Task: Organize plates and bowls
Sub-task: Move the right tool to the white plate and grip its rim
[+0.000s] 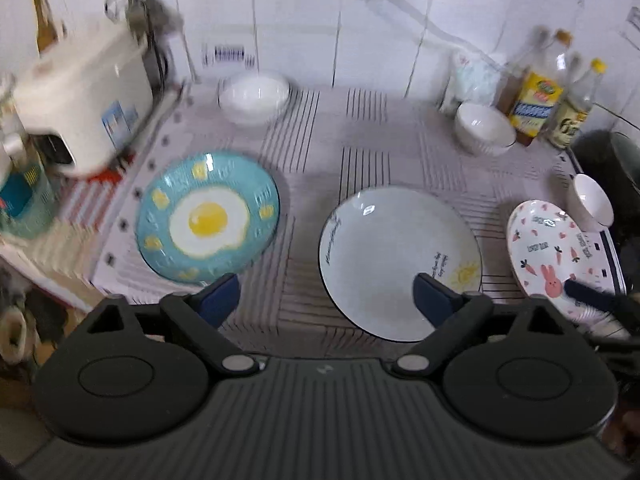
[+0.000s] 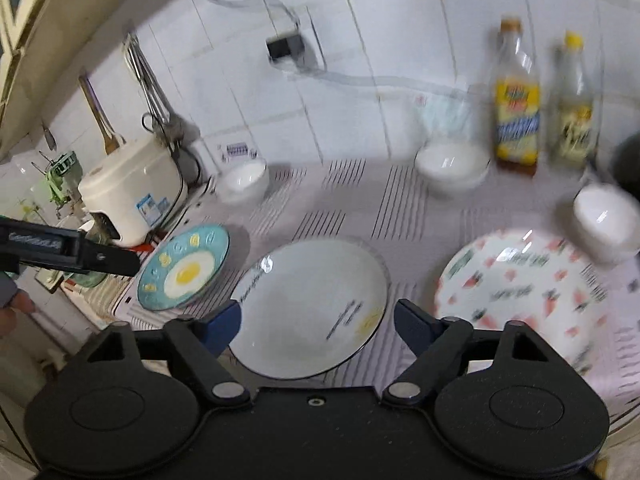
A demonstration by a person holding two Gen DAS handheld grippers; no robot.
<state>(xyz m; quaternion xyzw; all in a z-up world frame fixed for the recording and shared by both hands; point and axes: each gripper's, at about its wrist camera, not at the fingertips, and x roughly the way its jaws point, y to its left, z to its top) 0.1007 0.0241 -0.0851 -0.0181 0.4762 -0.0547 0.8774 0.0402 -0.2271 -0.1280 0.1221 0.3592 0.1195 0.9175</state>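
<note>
White bowls (image 2: 245,181) beside oil bottles (image 2: 516,96)

No lettering reads clearly: script on the pale plate (image 1: 394,256), printed words on the carrot-and-rabbit plate (image 1: 548,244) and the yellow bottle label (image 2: 516,120) are all too blurred to decipher.

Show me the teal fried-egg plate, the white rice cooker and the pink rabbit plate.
Teal fried-egg plate (image 1: 206,216): left wrist view, on the yolk.
White rice cooker (image 2: 132,192): right wrist view, on its side.
Pink rabbit plate (image 1: 548,248): left wrist view, on its middle.
</note>
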